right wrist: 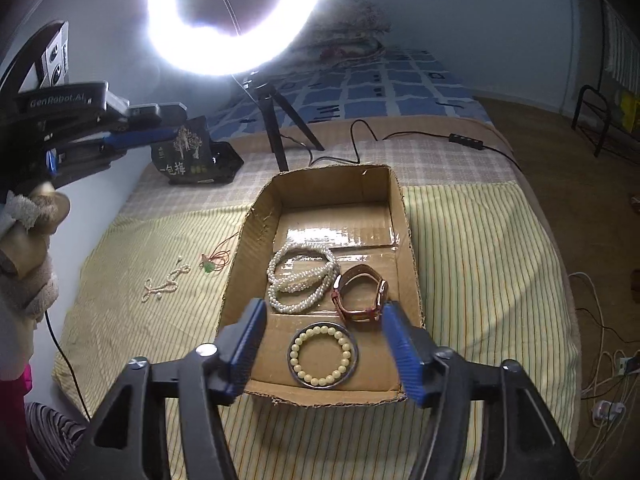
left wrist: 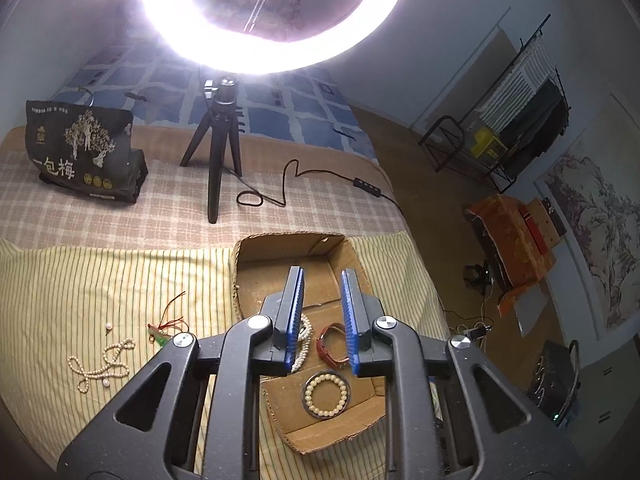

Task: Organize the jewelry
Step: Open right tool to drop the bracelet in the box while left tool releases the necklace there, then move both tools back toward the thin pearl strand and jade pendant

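Note:
A shallow cardboard box (right wrist: 404, 216) (left wrist: 248, 276) lies on the striped cloth. In it are white pearl bracelets (right wrist: 300, 280) (left wrist: 306, 334), a red-strapped watch (right wrist: 362, 292) (left wrist: 330, 346), and a cream bead bracelet inside a dark ring (right wrist: 322, 356) (left wrist: 327, 395). Left of the box on the cloth lie a pearl necklace (left wrist: 102, 364) (right wrist: 164, 282) and a green pendant on red cord (left wrist: 162, 330) (right wrist: 212, 262). My left gripper (left wrist: 322, 280) is open and empty above the box; it also shows in the right wrist view (right wrist: 160, 128) at upper left. My right gripper (right wrist: 326, 308) is open and empty over the box's near end.
A ring light on a black tripod (left wrist: 218, 148) (right wrist: 276, 128) stands behind the box, its cable (left wrist: 280, 188) trailing right. A black snack bag (left wrist: 82, 152) (right wrist: 192, 152) sits at back left. The bed's right edge (right wrist: 560, 280) drops to a floor with cables.

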The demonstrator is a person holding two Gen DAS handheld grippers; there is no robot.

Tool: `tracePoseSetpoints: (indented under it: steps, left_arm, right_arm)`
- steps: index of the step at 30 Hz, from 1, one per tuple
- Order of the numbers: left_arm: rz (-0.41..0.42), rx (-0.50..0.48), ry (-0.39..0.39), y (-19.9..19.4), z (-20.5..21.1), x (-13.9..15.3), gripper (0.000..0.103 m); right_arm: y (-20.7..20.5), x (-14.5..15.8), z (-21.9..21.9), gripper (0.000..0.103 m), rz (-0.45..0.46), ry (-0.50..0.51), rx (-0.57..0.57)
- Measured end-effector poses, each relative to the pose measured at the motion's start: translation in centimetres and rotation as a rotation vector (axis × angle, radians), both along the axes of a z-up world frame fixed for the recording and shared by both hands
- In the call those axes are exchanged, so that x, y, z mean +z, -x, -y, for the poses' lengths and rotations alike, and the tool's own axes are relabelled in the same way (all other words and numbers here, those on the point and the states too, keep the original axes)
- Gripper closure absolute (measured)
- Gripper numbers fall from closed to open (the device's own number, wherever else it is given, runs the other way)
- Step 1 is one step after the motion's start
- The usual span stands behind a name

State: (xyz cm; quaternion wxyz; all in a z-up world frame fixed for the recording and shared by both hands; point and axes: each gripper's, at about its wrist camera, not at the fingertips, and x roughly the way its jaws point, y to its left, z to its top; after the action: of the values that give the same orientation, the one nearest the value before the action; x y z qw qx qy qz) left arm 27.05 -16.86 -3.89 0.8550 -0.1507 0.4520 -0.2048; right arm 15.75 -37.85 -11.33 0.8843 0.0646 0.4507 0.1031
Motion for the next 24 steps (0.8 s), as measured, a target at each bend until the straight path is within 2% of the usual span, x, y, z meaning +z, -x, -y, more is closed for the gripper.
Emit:
tracePoseSetpoints:
  steps: [4, 13, 14, 15, 17, 24]
  left_arm:
    - [-0.003, 0.010, -0.012, 0.2, -0.7, -0.3, 0.086]
    - [0.015, 0.029, -0.057, 1.3, -3.4, -0.1, 0.085]
    - [0.018, 0.035, -0.064, 1.5, -4.0, 0.0, 0.082]
    - [0.020, 0.039, -0.069, 1.6, -4.4, 0.0, 0.074]
    - [0.029, 0.054, -0.083, 1.8, -5.5, 0.0, 0.068]
    - [0.050, 0.122, -0.141, 3.0, -9.9, 0.0, 0.068]
  right_arm:
    - [0.0, 0.1, -0.1, 0.030, 0.005, -0.002, -0.008]
    - [0.0, 0.6, -1.2, 0.025, 0.020, 0.000, -0.011]
    - [0.0, 0.7, -1.3, 0.024, 0.024, -0.002, -0.010]
    - [0.0, 0.8, -1.5, 0.023, 0.027, -0.004, -0.009]
    - [0.0, 0.9, -2.0, 0.023, 0.032, -0.005, -0.005]
    - [-0.5, 1.3, -4.2, 0.019, 0.054, -0.012, 0.017]
